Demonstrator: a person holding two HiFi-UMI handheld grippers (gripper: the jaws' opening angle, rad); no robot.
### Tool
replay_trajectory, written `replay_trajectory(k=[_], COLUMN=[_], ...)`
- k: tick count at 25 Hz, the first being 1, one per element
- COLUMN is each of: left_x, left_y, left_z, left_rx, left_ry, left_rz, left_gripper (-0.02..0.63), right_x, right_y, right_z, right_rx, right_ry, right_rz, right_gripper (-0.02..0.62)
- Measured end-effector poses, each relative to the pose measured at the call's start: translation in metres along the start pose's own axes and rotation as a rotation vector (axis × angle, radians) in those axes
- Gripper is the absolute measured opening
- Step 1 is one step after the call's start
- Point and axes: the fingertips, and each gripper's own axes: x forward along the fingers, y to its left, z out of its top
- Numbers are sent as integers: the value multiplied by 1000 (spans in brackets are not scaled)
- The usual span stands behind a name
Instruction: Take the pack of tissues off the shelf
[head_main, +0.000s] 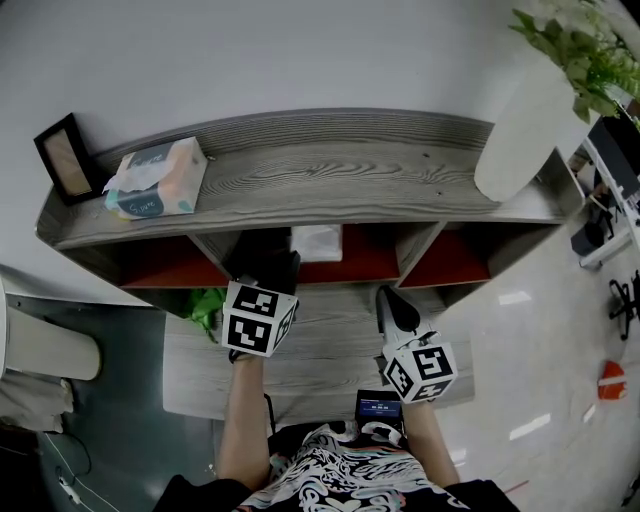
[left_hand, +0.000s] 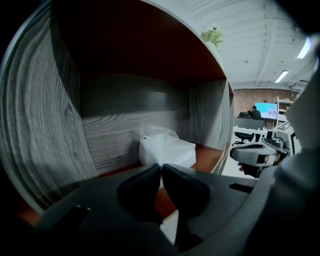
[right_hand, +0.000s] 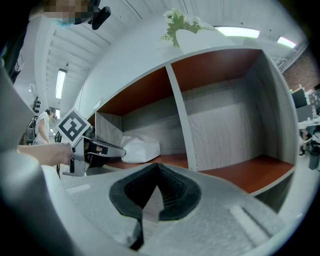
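Observation:
A white soft pack of tissues (head_main: 316, 242) lies on the red floor of the shelf's middle compartment (head_main: 350, 262); it also shows in the left gripper view (left_hand: 167, 149) and the right gripper view (right_hand: 141, 148). My left gripper (head_main: 266, 270) reaches into that compartment. Its jaws (left_hand: 161, 168) are closed together at the pack's front lower edge, with a thin white sliver of wrapper between the pads. My right gripper (head_main: 384, 297) hangs in front of the shelf, right of the left one, shut with nothing in it (right_hand: 157, 165). Its tips point at the compartments.
On the shelf top (head_main: 330, 170) sit a patterned tissue box (head_main: 157, 180), a dark picture frame (head_main: 64, 155) and a white vase with a plant (head_main: 525, 125). The right compartment (right_hand: 235, 130) holds nothing. A grey partition (right_hand: 181, 120) divides the compartments.

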Motion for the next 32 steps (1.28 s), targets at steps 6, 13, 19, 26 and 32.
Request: replay_trajectory(k=[6,13,19,26,32], left_x=[-2,-15,-28,-45,-67], left_y=[-1,0,-1,-7,-7], left_z=[0,-4,-9,-11,-16], left_rx=[-43,-102,-122,-137,-228], left_ry=[-28,-98,-146,-201,-273], left_rz=[-7,-9,-18,-54,-102], left_gripper=[20,18,17,15,15], right_x=[-2,-5,-7,-11,-15], right_y=[7,14,23,33,41], right_z=[1,2,0,-1,-6], right_rx=[-5,-29,-41,-58,-74], right_ry=[0,1,5,6,13], right_rz=[9,14,20,17,6], right_gripper=[5,5,5,5,5])
